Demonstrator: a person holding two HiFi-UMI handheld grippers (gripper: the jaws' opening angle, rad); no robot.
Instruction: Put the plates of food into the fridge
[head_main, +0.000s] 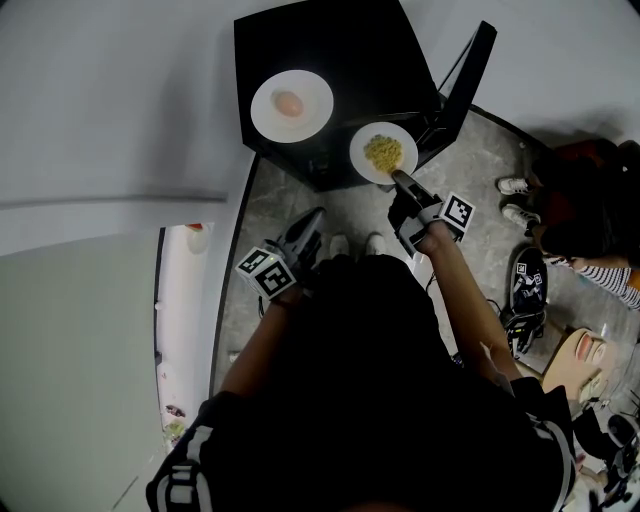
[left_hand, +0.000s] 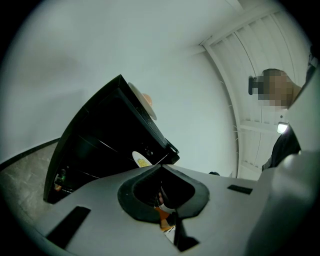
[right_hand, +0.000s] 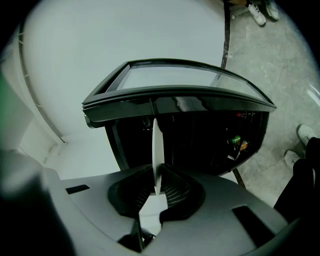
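Here the right claw (head_main: 396, 178), level, clamps the noodle plate (head_main: 362, 140); left claw (head_main: 314, 220) closed.

No writing, label, brand or number is legible on anything here.

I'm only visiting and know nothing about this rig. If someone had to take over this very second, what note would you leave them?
Right gripper: shut on the rim of the plate of yellow food, held level in front of the black fridge, not yet inside.
Left gripper: holds nothing and is back from the fridge.
Other plate, with one pale round piece of food: on top of the fridge.
Fridge door: open.
Done: door open, one plate in hand.
Left: set that plate inside, then probably take the other plate and put it in too.
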